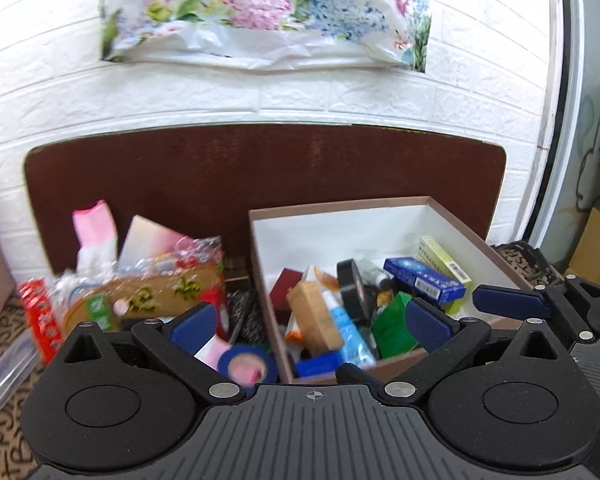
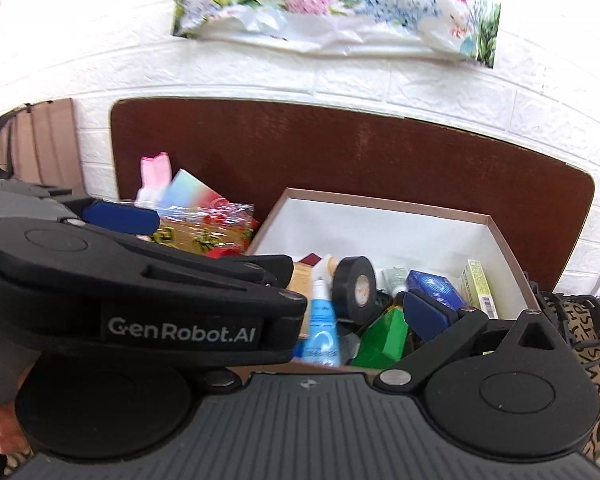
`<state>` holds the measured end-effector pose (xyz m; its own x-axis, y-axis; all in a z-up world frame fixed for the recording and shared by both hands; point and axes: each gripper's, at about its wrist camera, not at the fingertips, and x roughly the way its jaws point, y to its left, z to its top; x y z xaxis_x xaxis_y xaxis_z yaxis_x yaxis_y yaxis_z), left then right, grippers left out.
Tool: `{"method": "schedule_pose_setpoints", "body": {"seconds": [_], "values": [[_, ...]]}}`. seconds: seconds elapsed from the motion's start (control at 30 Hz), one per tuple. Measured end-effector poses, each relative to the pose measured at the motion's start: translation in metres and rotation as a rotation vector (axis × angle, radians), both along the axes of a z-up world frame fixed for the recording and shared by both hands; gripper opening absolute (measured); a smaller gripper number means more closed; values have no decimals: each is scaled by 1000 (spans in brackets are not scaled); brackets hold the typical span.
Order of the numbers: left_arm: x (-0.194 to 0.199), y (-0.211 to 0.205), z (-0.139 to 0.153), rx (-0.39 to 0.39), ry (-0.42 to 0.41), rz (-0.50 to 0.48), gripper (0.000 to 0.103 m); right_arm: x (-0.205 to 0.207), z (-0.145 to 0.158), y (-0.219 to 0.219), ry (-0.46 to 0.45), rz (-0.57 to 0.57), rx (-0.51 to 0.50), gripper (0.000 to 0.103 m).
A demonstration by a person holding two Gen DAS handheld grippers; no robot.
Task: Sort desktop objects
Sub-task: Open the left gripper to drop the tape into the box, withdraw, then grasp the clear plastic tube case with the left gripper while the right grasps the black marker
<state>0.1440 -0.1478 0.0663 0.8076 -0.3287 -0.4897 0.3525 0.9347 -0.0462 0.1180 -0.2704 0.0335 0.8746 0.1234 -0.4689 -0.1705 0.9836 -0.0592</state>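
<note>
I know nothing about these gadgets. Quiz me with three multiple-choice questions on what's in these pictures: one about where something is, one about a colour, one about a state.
1. Where is the black tape roll?
A. Inside the cardboard box
B. On the wall
C. On the patterned cloth

2. What colour are the pads on the gripper fingers?
A. Red
B. Blue
C. Yellow

3. How does the left gripper stand?
A. Shut on the tape roll
B. Shut on a green box
C. Open, holding nothing

Answers: 1 A, the roll stands among the items within the box walls. 2 B, both views show dark blue pads. 3 C, its fingers are spread wide apart with nothing between them.
</note>
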Motion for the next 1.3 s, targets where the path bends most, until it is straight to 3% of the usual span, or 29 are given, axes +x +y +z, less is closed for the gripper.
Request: {"method": "schedule_pose_setpoints", "body": {"seconds": [0.4,0.7,0.9,1.3], "values": [[-61,37,-24,21,17,76,103,-63,-21,32,-34,4,47,103],[-87,58,-53,93,60,145,103,-92,-54,56,-21,16,76,103],[-94,75,-67,113,79,172,103,-100,-71,71,14,27,98,103],[-81,139,-76,60,116,221,103,-87,-82,122,41,114,75,103]]}}
